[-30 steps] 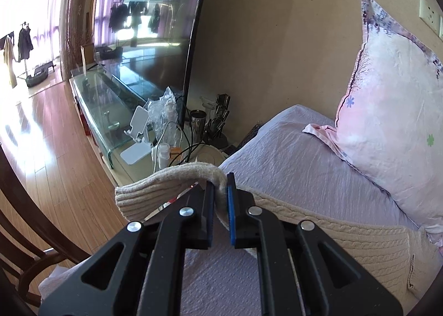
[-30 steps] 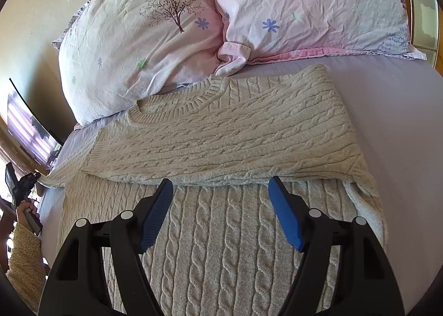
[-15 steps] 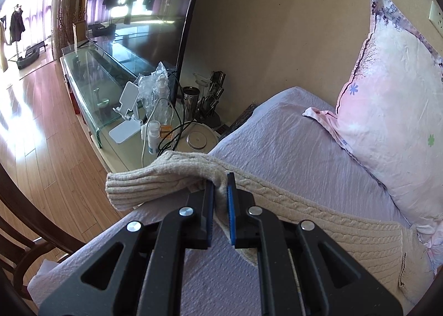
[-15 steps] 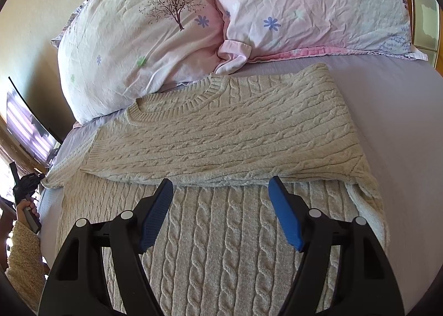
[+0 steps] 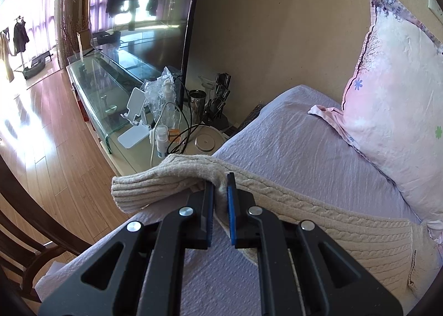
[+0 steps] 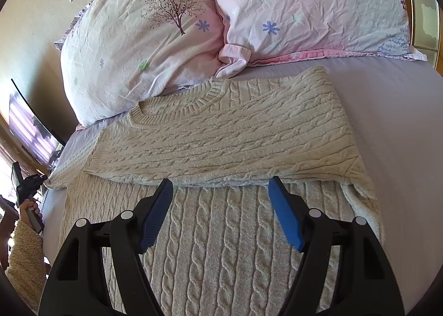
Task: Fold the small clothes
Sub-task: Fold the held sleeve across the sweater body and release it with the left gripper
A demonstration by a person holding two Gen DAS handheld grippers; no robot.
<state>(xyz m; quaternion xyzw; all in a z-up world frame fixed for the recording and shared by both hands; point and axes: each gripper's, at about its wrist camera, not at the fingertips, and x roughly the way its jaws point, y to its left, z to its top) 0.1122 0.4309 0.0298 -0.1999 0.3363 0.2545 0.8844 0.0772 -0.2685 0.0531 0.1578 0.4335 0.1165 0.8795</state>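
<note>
A cream cable-knit sweater (image 6: 221, 144) lies flat on the lilac bed, neck toward the pillows, with one sleeve folded across its chest. My left gripper (image 5: 220, 197) is shut on the other sleeve (image 5: 166, 180) near its ribbed cuff, holding it just above the bed's left edge; the cuff droops to the left. That gripper shows small at the far left of the right wrist view (image 6: 26, 186). My right gripper (image 6: 221, 205) is open and empty, hovering over the sweater's lower body just below the folded sleeve.
Two pink floral pillows (image 6: 155, 39) (image 6: 304, 3) stand at the head of the bed. Left of the bed is a cluttered side table (image 5: 177, 133) with bottles and cables, a glass TV stand (image 5: 110, 83), a large TV (image 5: 146, 14) and a dark wooden chair (image 5: 25, 235).
My left gripper has carried the sleeve slightly inward over the bed, and the cuff sits lower and flatter. My right gripper has stayed open in place.
</note>
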